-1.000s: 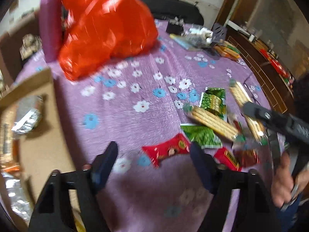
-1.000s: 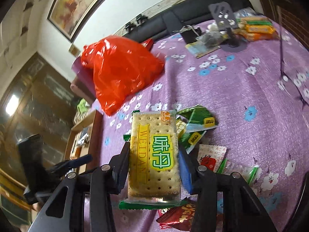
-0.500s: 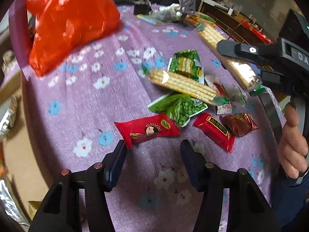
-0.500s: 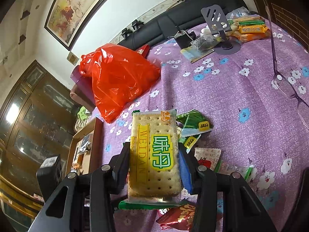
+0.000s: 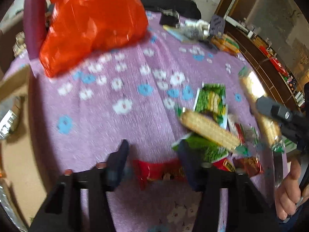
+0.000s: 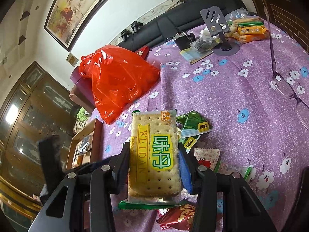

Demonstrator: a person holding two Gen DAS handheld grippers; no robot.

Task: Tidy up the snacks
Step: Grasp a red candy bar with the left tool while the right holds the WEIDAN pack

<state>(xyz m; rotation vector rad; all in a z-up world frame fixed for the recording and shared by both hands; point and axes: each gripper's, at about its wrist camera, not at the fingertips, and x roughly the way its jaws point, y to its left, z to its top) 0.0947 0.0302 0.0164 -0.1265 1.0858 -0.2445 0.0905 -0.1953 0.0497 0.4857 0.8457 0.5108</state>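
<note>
Right now the right gripper (image 6: 153, 166) clamps a cracker pack (image 6: 154, 154) above the purple cloth (image 6: 222, 100). Left gripper (image 5: 152, 159), jaws just closing, straddles a red candy (image 5: 158, 171) without visibly pinching it. Green packets (image 5: 211, 101) lie at two o'clock, an orange bag (image 5: 92, 21) at eleven.

Red plastic bag (image 6: 117, 81) on purple floral cloth (image 6: 241, 96); eyeglasses (image 6: 285, 85) right; phone stand (image 6: 218, 25) behind.
</note>
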